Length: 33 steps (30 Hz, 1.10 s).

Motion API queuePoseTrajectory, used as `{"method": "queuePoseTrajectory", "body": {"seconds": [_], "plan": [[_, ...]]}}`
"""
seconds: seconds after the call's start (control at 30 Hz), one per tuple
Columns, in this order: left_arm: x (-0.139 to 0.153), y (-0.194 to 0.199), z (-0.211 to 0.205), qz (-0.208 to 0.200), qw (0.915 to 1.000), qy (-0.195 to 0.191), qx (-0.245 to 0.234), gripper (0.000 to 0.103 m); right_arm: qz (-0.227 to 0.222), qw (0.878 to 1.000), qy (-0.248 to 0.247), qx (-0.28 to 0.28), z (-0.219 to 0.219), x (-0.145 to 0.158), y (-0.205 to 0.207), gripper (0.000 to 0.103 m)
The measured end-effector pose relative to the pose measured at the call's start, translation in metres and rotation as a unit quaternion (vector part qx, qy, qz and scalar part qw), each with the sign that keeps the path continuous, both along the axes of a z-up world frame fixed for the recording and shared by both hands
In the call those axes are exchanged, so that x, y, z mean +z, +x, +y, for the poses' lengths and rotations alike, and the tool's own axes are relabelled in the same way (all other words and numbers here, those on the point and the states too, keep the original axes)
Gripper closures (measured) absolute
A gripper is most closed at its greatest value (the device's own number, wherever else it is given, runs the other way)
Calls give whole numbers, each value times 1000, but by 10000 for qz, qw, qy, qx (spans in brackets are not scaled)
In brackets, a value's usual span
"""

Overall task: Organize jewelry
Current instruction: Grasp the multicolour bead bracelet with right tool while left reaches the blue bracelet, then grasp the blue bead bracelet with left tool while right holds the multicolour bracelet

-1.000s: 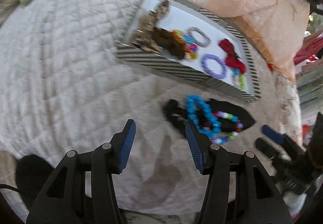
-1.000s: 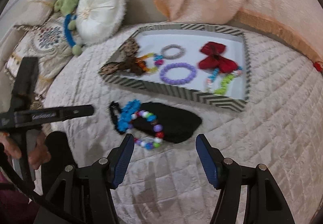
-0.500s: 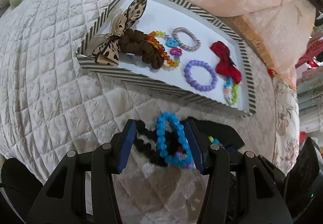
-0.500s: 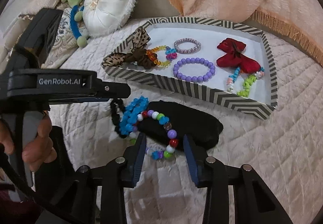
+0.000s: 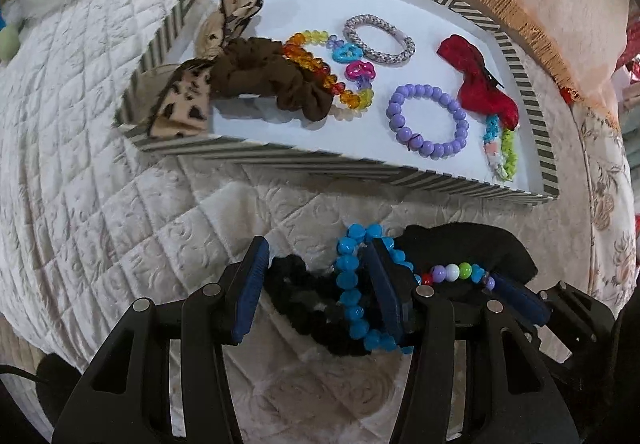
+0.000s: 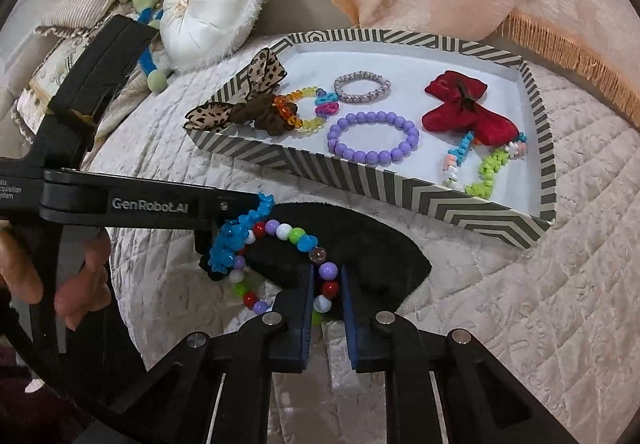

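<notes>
The blue bead bracelet [image 5: 352, 292] lies on the bed's near edge, before the striped tray [image 5: 360, 163]; our left tool [image 5: 316, 292] gapes around it and a black scrunchie [image 5: 304, 304]. Close on beads only. From the right wrist, our right tool [image 6: 325, 300] pinches the multicolored bead bracelet [image 6: 298, 234] atop a black pouch [image 6: 360, 240]; lift gently, untangling.

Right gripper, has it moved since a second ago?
Yes. The right gripper advanced toward the striped tray and closed on the multicolor bracelet.
</notes>
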<state>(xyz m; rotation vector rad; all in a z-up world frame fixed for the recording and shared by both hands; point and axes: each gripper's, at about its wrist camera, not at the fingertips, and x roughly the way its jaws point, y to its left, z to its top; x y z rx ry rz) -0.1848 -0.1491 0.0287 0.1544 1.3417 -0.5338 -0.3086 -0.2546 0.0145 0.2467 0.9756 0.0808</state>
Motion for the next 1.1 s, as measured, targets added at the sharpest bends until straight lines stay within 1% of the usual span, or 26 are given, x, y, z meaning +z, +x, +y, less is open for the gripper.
{"method": "queuePoseTrajectory", "body": {"seconds": [0.07,0.1,0.13,0.2,0.23,0.33,0.43,0.57,0.63,0.73,0.8,0.9,0.97,1.0,1.03,1.07,1.1], "plan": [[-1,1,-5,-90,9999,64,-71,63,10,9999,97,-39,-2,-2,1,90],[-2,2,-7,-176,9997,140,-113,78,-12,9999,129,-59,-2,-2,0,90],[-1,3,-7,-228,9995,150,-136,90,-22,9999,157,-52,-1,0,-1,94],[2,5,-3,-91,9997,-152,-164,94,-58,9997,232,28,1,5,-4,94],[4,6,0,-77,9996,-238,-154,95,-107,9996,244,37,2,9,-6,94],[20,5,11,-240,9987,-443,-110,96,-226,9995,217,56,5,23,-13,94],[36,2,20,-357,9974,-613,-134,96,-392,9988,301,44,6,40,-21,94],[60,-3,33,-388,9955,-847,-149,96,-590,9977,331,32,6,62,-29,94],[70,-3,40,-471,9947,-899,-136,96,-679,9972,308,24,8,72,-33,94],[75,-7,53,-476,9944,-937,-84,96,-757,9967,298,41,10,81,-36,94],[70,-5,65,-467,9953,-847,37,96,-785,9964,313,76,13,85,-38,94],[54,5,83,-389,9972,-553,311,96,-793,9962,333,158,21,86,-40,94],[46,9,96,-325,9976,-414,461,94,-768,9962,361,203,24,84,-40,94],[43,12,103,-311,9975,-340,530,91,-744,9963,361,222,26,83,-39,94],[42,14,107,-311,9974,-311,575,84,-717,9965,354,240,28,81,-38,94],[43,15,110,-311,9971,-323,608,73,-691,9967,355,254,30,79,-37,94],[44,17,112,-298,9967,-389,644,67,-678,9967,363,256,31,78,-36,94]]}}
